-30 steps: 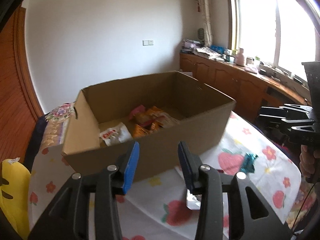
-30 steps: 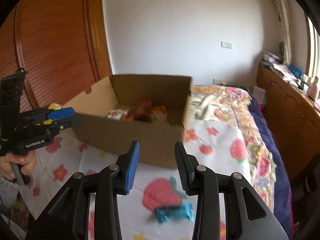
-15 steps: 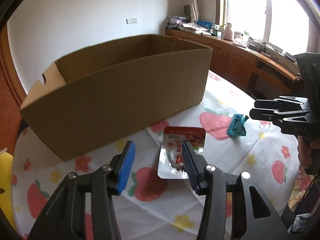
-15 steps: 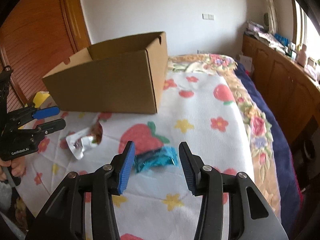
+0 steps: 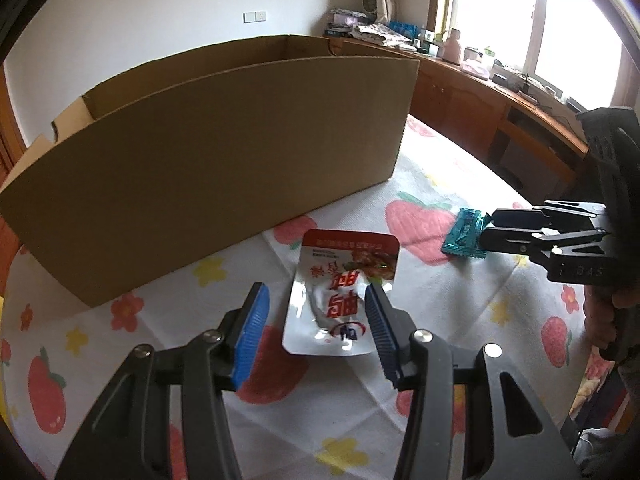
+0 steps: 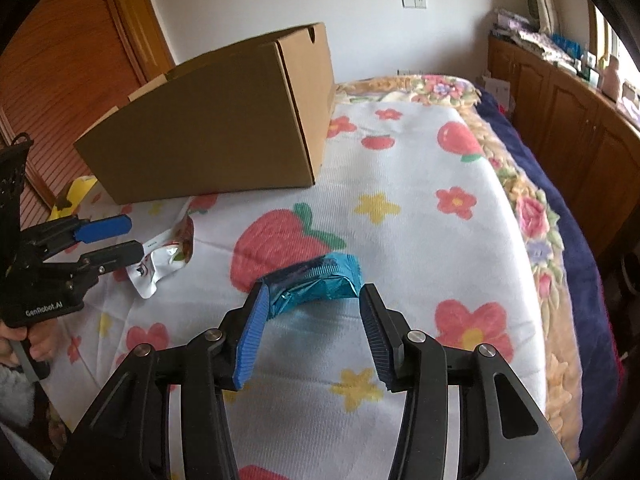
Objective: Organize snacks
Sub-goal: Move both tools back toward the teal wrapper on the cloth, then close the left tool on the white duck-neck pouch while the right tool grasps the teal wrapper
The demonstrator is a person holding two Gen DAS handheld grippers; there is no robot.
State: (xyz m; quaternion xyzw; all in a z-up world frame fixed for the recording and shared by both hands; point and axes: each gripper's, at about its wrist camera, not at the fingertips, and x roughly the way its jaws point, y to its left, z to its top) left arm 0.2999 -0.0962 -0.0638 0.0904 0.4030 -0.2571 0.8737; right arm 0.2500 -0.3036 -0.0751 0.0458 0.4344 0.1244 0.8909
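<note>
Cardboard box (image 5: 208, 160) stands on the strawberry-print bed cover (image 6: 420, 184); its contents are hidden from both low views, though snacks showed inside a second ago. Left claw (image 5: 314, 320) has descended, spread open around the red-and-silver pouch (image 5: 340, 292). Right claw (image 6: 310, 330), likewise open, straddles the teal packet (image 6: 316, 284) beside the box.

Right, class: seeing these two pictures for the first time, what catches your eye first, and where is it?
The big open brown cardboard box dominates the strawberry-print white bedsheet. In front of it, the open left hand-held gripper straddles a red-and-silver foil snack pouch, and the open right hand-held gripper brackets a crinkled teal foil wrapper.
</note>
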